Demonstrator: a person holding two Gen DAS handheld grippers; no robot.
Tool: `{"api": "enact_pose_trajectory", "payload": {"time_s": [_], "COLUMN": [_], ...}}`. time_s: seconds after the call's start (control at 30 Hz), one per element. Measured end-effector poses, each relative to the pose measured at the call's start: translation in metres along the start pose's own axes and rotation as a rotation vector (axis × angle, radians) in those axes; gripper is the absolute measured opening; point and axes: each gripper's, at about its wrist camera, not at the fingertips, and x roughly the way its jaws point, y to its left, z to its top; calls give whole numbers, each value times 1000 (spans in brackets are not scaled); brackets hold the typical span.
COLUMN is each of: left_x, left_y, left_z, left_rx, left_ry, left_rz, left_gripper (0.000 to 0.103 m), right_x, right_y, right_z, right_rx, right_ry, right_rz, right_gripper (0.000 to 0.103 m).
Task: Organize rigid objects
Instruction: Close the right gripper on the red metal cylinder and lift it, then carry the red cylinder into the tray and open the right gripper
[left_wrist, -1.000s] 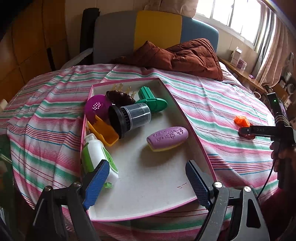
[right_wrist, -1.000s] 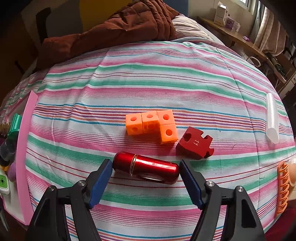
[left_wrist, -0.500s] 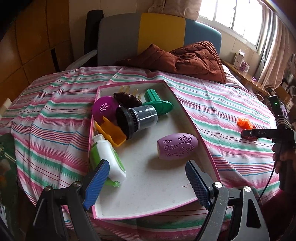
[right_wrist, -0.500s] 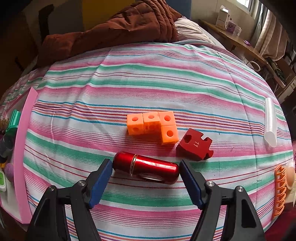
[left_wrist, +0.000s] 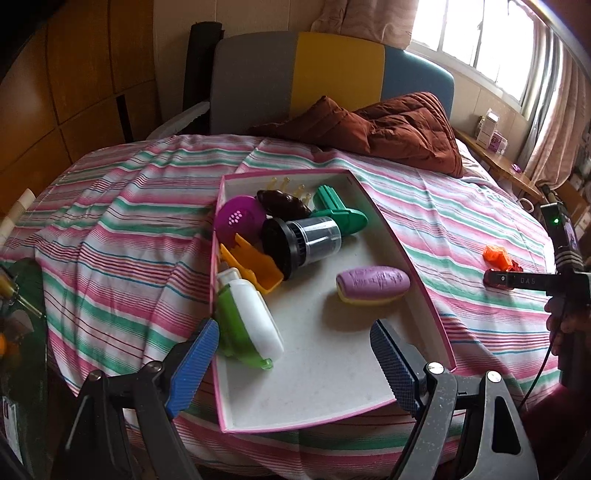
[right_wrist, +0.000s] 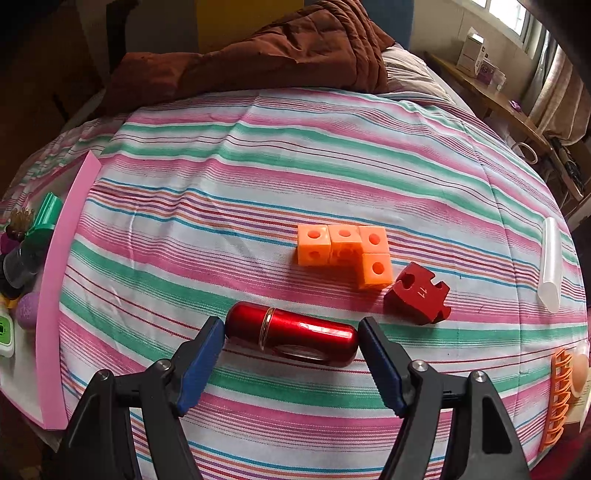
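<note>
A pink-rimmed white tray (left_wrist: 413, 266) lies on the striped bed. It holds a purple oval piece (left_wrist: 373, 285), a black-and-clear cylinder (left_wrist: 306, 242), a green-and-white bottle (left_wrist: 247, 325), an orange scoop (left_wrist: 255, 267) and more. My left gripper (left_wrist: 295, 360) is open and empty over the tray's near end. My right gripper (right_wrist: 291, 354) is open, its blue fingers (right_wrist: 201, 360) on either side of a red metal cylinder (right_wrist: 291, 336) lying on the bedspread. Orange linked cubes (right_wrist: 347, 253) and a red puzzle block (right_wrist: 419, 293) lie just beyond it.
A brown quilt (left_wrist: 388, 129) is heaped at the bed's head. A clear tube (right_wrist: 550, 264) and an orange comb-like piece (right_wrist: 557, 398) lie at the right edge. The tray's pink rim (right_wrist: 55, 302) shows at the far left of the right wrist view.
The left gripper has drawn back and tilted, so the tray sits farther off. The purple piece rolled in the tray and now lies flat. The right gripper stayed around the red cylinder.
</note>
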Motion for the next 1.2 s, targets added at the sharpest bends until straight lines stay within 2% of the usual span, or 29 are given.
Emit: {"api": "enact_pose_trajectory", "payload": {"time_s": [0.2, 0.33, 0.57, 0.7, 0.83, 0.97, 1.13, 1.2], "left_x": [-5, -5, -9, -11, -12, -13, -13, -14], "left_y": [10, 17, 32, 41, 50, 59, 65, 66], "left_z": [0, -1, -3, -5, -7, -9, -10, -11], "left_rx": [-16, -36, -75, -99, -116, -136, -149, -148], "left_ry": [-10, -3, -13, -17, -17, -18, -16, -20], "left_rz": [8, 12, 18, 22, 25, 33, 39, 43], "left_gripper": [85, 85, 85, 85, 85, 85, 85, 85], "right_x": [-11, -31, -71, -80, -72, -51, -17, -11], "right_y": [5, 24, 108, 160, 205, 239, 256, 259], "right_z": [2, 9, 18, 17, 17, 14, 12, 9], "right_rx": [16, 25, -144, -259, -346, -425, -456, -461], "right_ry": [-22, -73, -160, -179, -152, -106, -28, -24], "right_rz": [56, 150, 297, 359, 387, 348, 325, 305], "right_gripper": [75, 75, 75, 75, 75, 76, 76, 76]}}
